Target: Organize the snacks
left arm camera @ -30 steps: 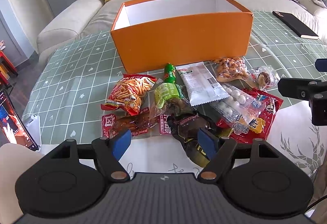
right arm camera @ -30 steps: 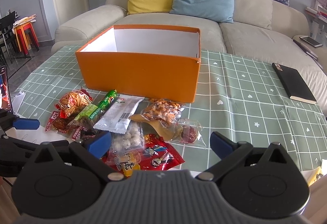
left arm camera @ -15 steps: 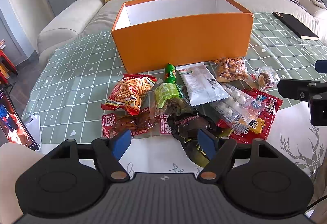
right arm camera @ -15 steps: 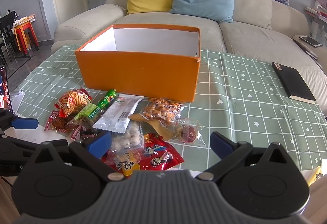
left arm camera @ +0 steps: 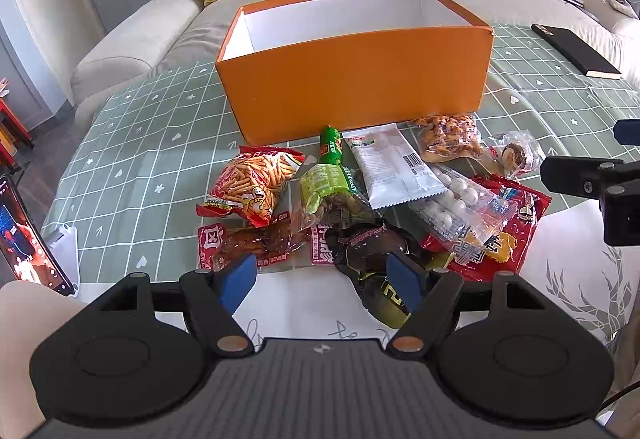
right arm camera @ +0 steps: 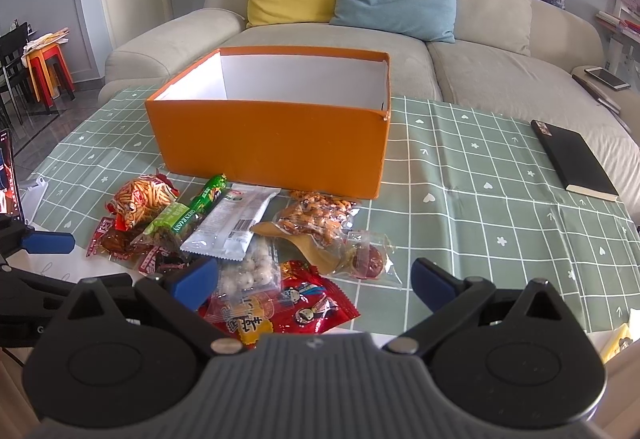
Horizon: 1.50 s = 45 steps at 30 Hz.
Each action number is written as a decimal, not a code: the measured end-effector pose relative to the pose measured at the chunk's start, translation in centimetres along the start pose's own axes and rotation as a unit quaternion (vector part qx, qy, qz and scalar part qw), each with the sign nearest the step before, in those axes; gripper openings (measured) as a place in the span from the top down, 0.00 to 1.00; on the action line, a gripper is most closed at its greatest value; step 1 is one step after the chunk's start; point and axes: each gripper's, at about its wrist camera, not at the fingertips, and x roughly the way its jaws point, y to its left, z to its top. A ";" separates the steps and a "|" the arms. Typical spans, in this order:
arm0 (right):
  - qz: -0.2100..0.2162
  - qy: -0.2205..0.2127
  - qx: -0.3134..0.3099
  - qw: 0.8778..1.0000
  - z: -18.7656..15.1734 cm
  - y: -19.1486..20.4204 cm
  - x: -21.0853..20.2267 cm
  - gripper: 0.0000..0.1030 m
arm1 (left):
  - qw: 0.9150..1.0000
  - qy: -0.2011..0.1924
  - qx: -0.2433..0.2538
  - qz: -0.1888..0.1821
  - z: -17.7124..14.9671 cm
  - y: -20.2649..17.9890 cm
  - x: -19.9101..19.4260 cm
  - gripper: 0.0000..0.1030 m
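Observation:
An empty orange box [left arm camera: 356, 83] [right arm camera: 272, 143] with white inside walls stands on the green checked tablecloth. In front of it lies a heap of snack packs: a red chip bag [left arm camera: 254, 185] [right arm camera: 140, 201], a green pack [left arm camera: 330, 175] [right arm camera: 188, 217], a white pack [left arm camera: 390, 169] [right arm camera: 236, 223], a clear bag of white balls [left arm camera: 460, 205] [right arm camera: 250, 269], a red cartoon pack [right arm camera: 296, 311] and a dark pack [left arm camera: 372, 249]. My left gripper [left arm camera: 322, 281] is open just short of the heap, above the dark pack. My right gripper [right arm camera: 314, 281] is open over the red cartoon pack.
A black notebook [right arm camera: 574, 161] [left arm camera: 574, 51] lies at the table's right. A phone on a stand [left arm camera: 28, 235] stands at the left edge. A beige sofa [right arm camera: 500, 75] with yellow and blue cushions runs behind the table. White paper [left arm camera: 304, 313] covers the near table edge.
The left wrist view has shifted very slightly, with the box a touch lower in frame. Both grippers stay open and no snack has moved.

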 end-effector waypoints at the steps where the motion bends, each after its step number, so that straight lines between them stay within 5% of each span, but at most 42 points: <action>1: 0.000 0.000 0.000 1.000 0.0 0.0 0.0 0.03 | 1.000 0.000 0.000 0.000 0.0 0.0 0.0 0.15; 26: 0.004 0.011 0.001 1.000 -0.2 -0.2 0.6 0.03 | 1.000 0.003 -0.005 -0.015 -0.1 0.3 0.3 0.17; 34: 0.038 0.018 -0.015 0.999 -1.0 0.3 1.6 0.12 | 0.996 0.009 -0.044 -0.076 -0.6 1.7 1.1 0.44; 36: 0.046 0.027 -0.016 0.998 -1.2 0.3 2.1 0.21 | 0.994 0.008 -0.061 -0.090 -0.7 2.1 1.3 0.44; 40: 0.054 0.041 -0.017 0.998 -1.6 0.5 3.2 0.22 | 0.990 0.005 -0.077 -0.114 -0.8 2.5 1.6 0.31; 45: 0.048 0.061 -0.014 0.997 -2.2 0.4 4.4 0.22 | 0.982 0.018 -0.119 -0.142 -0.7 3.0 2.8 0.31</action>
